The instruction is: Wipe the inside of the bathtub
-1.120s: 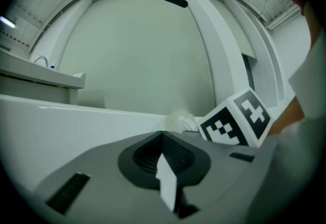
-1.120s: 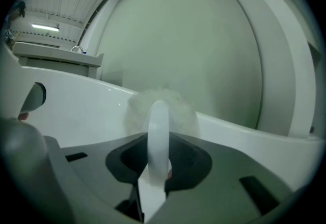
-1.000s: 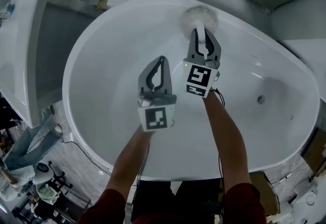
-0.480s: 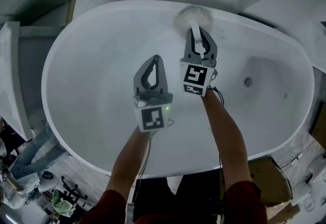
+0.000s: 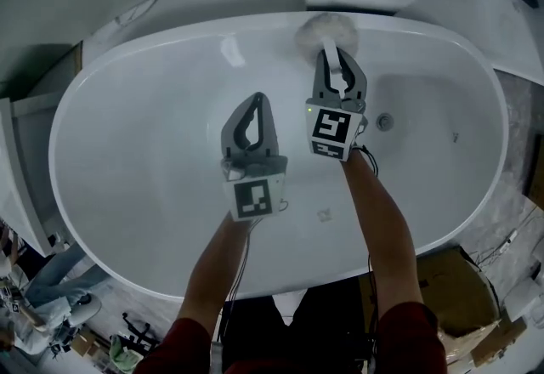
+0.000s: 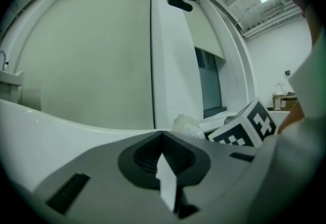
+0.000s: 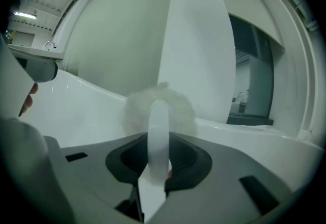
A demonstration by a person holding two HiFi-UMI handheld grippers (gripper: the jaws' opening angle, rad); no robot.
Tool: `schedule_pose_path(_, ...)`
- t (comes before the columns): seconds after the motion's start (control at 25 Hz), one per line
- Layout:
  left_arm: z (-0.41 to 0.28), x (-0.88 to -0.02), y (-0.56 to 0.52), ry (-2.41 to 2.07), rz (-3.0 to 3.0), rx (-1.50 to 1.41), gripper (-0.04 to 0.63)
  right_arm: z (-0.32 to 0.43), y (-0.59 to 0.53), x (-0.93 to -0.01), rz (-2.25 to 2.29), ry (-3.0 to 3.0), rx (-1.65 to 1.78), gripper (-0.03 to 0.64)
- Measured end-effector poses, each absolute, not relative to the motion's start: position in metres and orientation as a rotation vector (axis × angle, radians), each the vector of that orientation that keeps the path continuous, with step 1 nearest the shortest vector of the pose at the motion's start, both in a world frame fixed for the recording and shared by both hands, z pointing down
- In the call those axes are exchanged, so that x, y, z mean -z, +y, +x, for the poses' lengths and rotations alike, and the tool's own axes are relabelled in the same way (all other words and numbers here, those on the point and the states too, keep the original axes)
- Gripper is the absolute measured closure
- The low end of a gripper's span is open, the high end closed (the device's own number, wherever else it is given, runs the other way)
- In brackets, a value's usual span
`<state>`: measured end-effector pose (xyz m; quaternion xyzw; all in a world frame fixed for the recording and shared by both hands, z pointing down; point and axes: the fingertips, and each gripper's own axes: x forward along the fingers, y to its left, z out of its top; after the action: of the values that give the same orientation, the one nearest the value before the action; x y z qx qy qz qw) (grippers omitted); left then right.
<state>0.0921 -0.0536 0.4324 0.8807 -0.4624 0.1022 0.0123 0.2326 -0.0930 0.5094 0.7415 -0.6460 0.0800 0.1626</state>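
Glossy oval bathtub [image 5: 127, 151]; right gripper [image 5: 338, 59] jaws clamp fluffy brush [image 5: 327, 27] handle.

Both forearms – left forearm [image 5: 217, 266], right forearm [image 5: 380, 219] – reach forward and down, bare below dark red sleeves [image 5: 408, 338]. Each hand is tucked out of sight under its gripper's marker cube [image 5: 255, 197]. The left gripper [image 5: 257, 100] points ahead with its jaws pressed together and nothing between them. It sits just left of the right gripper [image 5: 337, 66] and a little behind it. The right gripper's jaws are clamped on a white handle [image 7: 158, 136], which runs out past the tips to a fluffy head [image 7: 160, 103] just ahead of the claw. The grippers lie close side by side, apart.
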Motion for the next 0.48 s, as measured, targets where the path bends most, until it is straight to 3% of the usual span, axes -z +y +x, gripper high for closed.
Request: schedule_pose_path(0.48,0.244,-0.448,-0.03,-1.312,2.82,-0.327,0.58,0.396,-0.046,-0.527,2.209,-1.734,-0.248,0.523)
